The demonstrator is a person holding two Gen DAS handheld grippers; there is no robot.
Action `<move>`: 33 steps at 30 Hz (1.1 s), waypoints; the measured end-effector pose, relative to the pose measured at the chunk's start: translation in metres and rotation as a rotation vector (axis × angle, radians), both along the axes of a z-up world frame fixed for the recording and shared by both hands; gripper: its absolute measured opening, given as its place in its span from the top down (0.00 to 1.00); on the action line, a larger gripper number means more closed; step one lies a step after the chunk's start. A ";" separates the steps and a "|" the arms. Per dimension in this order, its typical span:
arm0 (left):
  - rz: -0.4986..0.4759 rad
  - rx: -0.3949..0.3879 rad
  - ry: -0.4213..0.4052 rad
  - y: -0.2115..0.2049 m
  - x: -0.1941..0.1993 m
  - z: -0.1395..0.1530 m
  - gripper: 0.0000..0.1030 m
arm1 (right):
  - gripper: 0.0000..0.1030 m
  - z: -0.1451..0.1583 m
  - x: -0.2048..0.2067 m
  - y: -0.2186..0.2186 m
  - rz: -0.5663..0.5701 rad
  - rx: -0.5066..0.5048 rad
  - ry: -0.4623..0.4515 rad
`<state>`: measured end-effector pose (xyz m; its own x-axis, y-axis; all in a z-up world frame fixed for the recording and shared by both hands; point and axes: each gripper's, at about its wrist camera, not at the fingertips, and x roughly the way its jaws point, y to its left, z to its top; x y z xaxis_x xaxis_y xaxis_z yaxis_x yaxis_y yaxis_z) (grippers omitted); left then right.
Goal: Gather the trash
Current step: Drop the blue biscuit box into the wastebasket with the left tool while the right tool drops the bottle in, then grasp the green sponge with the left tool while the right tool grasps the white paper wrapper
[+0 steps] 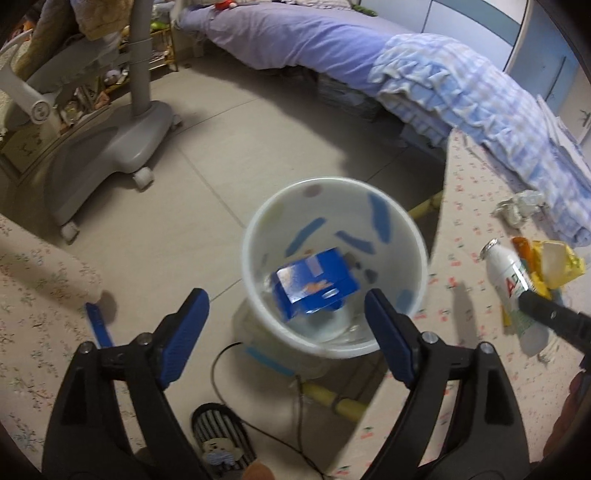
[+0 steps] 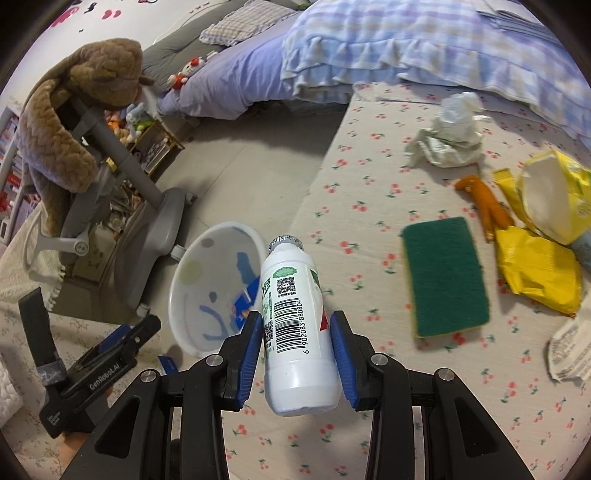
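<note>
Right gripper [image 2: 297, 354] fingers clamp white bottle [image 2: 293, 321], ready for bin [image 2: 192, 291] at 10 o'clock. Left gripper [image 1: 286, 332] fingers spread, empty, above bin holding blue carton [image 1: 314, 288].

Bed [image 1: 295, 33]: stood across the room, ruffled checked blanket [image 2: 424, 40] draped over it.
Chair [image 1: 110, 140]: grey, on wheels.
Plush toy [image 2: 182, 75]: lay on bed.

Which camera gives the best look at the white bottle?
The right wrist view. The white bottle fills the middle of the frame between the right gripper fingers, with its barcode and foil cap clear. The left wrist view shows the same bottle only small at the right edge, partly covered by a gripper finger.
</note>
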<state>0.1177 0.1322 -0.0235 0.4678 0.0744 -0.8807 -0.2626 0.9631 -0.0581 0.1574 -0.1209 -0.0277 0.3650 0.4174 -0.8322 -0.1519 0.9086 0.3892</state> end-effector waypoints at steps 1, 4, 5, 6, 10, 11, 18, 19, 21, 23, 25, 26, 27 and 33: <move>0.005 0.006 0.004 0.004 -0.001 -0.001 0.12 | 0.62 -0.001 0.001 0.006 0.007 0.000 -0.001; 0.018 0.027 0.013 0.014 -0.005 -0.002 0.08 | 0.62 -0.005 0.005 0.022 0.030 -0.004 -0.003; 0.020 0.029 0.017 0.017 -0.005 -0.002 0.07 | 0.62 -0.006 0.007 0.027 0.035 -0.004 -0.002; 0.026 0.028 0.022 0.020 -0.007 -0.002 0.07 | 0.62 -0.008 0.009 0.032 0.041 -0.003 0.000; 0.051 0.023 0.029 0.030 -0.009 -0.002 0.06 | 0.62 -0.014 0.016 0.054 0.063 0.006 0.002; 0.056 0.022 0.029 0.033 -0.010 -0.002 0.06 | 0.62 -0.016 0.018 0.058 0.069 0.010 0.001; 0.072 0.008 0.035 0.038 -0.009 -0.003 0.06 | 0.62 -0.026 0.027 0.079 0.098 0.020 -0.012; 0.072 0.008 0.035 0.038 -0.009 -0.003 0.06 | 0.60 -0.027 0.028 0.080 0.100 0.028 -0.018; 0.071 0.006 0.035 0.038 -0.009 -0.003 0.06 | 0.44 -0.028 0.029 0.080 0.100 0.031 -0.019; 0.070 0.006 0.033 0.039 -0.008 -0.002 0.06 | 0.37 -0.025 0.029 0.076 0.080 0.019 -0.031; 0.067 -0.001 0.033 0.039 -0.008 -0.002 0.06 | 0.37 -0.019 0.027 0.073 0.079 0.007 -0.047; 0.063 -0.009 0.034 0.038 -0.008 -0.003 0.06 | 0.37 -0.016 0.026 0.072 0.079 0.000 -0.055; 0.061 -0.015 0.035 0.037 -0.008 -0.003 0.06 | 0.37 -0.013 0.025 0.071 0.078 -0.007 -0.062; 0.038 -0.031 0.037 0.030 -0.010 -0.002 0.06 | 0.35 -0.004 0.010 0.051 0.063 -0.049 -0.075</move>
<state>0.1074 0.1622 -0.0260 0.4323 0.0635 -0.8995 -0.3012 0.9504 -0.0776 0.1676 -0.0698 -0.0314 0.4016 0.4008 -0.8234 -0.2362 0.9141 0.3297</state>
